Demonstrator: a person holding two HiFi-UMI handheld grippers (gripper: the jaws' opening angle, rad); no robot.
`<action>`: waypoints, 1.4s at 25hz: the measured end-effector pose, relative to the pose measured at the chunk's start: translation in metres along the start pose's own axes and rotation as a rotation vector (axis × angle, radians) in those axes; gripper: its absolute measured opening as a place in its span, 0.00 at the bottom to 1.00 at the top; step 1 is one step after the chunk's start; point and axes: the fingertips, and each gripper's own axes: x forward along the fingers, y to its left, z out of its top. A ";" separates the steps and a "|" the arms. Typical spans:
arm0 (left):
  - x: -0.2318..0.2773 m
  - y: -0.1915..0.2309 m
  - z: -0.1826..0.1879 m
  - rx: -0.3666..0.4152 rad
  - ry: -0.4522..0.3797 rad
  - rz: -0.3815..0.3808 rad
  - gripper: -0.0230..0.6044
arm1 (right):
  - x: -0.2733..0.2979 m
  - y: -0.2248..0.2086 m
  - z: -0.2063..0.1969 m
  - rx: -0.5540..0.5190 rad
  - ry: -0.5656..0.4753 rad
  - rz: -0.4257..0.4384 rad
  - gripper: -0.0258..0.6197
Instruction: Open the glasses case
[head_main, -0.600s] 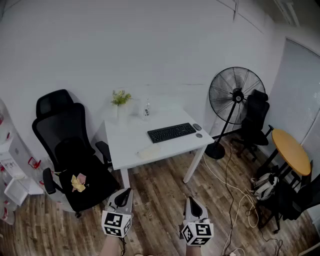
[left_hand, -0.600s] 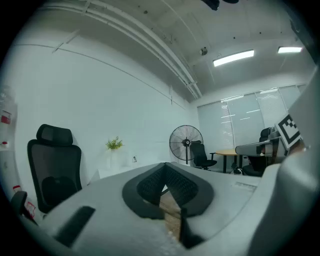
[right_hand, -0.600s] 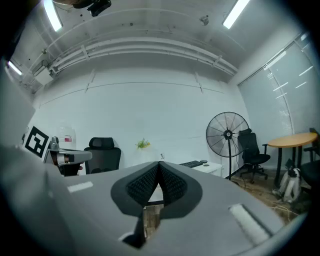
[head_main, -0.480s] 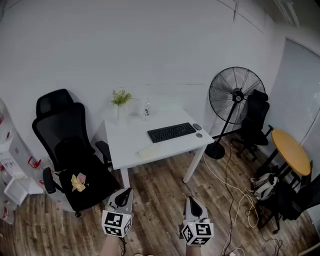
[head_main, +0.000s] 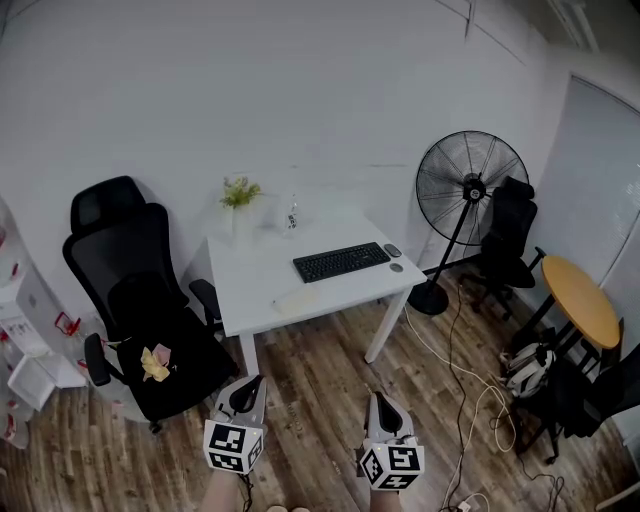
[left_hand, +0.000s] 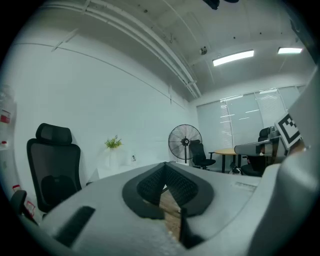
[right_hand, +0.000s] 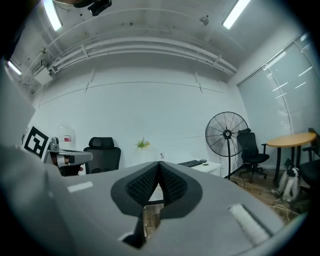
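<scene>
Left tool (head_main: 250, 386) and right tool (head_main: 379, 400) hang well short of the white rectangular desk (head_main: 250, 285); risk: shut tips reaching what looks like the pale flat glasses case (head_main: 298, 301) near the desk's front edge could shove it off; both tools closed, pads meeting, empty, touching nothing.
</scene>
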 end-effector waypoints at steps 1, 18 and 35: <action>0.000 0.000 0.000 0.000 0.001 -0.001 0.05 | 0.000 0.000 -0.001 0.001 0.001 -0.002 0.06; 0.000 0.003 -0.006 -0.005 0.014 -0.007 0.05 | -0.001 0.005 0.000 0.035 -0.031 0.015 0.14; 0.018 0.028 -0.014 -0.021 0.022 -0.026 0.05 | 0.032 0.027 -0.009 0.052 -0.011 0.081 0.37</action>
